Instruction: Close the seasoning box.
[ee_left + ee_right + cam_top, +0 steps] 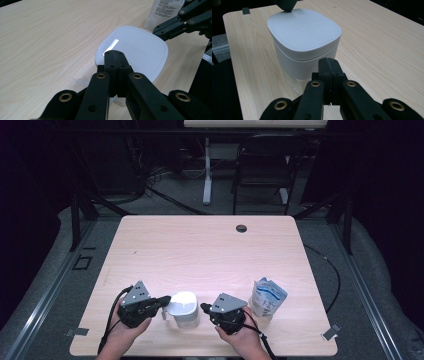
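In the left gripper view, the left gripper covers the near rim of the white container, and the container's walls are hidden beneath its lid. Behind the container, the pouch is cut off by the top edge, its print too small to read. In the right gripper view, the raised lettering on the container's lid is too faint to read.

Container stands left of pouch on table.
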Demonstrator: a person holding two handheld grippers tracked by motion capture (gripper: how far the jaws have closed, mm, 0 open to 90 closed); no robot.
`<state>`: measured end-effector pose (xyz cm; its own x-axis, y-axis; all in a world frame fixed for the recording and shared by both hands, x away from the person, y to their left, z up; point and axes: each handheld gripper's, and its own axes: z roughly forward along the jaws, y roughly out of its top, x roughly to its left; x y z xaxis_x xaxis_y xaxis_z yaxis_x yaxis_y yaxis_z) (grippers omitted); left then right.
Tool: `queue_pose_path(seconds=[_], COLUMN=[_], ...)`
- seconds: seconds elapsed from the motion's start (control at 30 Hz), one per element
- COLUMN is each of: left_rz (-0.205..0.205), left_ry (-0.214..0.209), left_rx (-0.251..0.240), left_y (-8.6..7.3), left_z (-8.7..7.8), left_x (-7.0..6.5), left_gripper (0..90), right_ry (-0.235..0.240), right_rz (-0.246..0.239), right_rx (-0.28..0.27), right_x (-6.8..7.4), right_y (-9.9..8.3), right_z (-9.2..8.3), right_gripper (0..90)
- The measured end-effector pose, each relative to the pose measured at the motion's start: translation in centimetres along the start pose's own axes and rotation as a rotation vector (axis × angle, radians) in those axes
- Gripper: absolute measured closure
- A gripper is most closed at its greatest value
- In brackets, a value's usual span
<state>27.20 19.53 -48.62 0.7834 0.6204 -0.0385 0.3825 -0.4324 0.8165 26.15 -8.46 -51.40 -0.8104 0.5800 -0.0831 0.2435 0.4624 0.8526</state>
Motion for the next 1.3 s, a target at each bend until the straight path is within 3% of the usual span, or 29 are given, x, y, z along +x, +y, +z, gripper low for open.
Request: queue_pose_path(seconds=[0.63, 1.0, 1.3], left_rz=[0.006, 0.001, 0.001], left_ry=[0.003, 0.007, 0.009], left_rx=[0.006, 0.005, 0.005], left_y=[0.02, -0.06, -0.08], left_z=[-0.07, -0.13, -0.17], left_x=[-0.03, -0.06, -0.05], left_gripper=[90.0, 90.0, 90.0], right_ry=[0.010, 0.018, 0.016], right_rz=[-0.004, -0.030, -0.029], right_rx=[0.018, 0.043, 0.027], right_x=[0.19, 0.31, 0.46], right_y=[0.08, 0.13, 0.34], right_z=[0.56, 0.92, 0.77], right_gripper=[90.0, 90.0, 90.0])
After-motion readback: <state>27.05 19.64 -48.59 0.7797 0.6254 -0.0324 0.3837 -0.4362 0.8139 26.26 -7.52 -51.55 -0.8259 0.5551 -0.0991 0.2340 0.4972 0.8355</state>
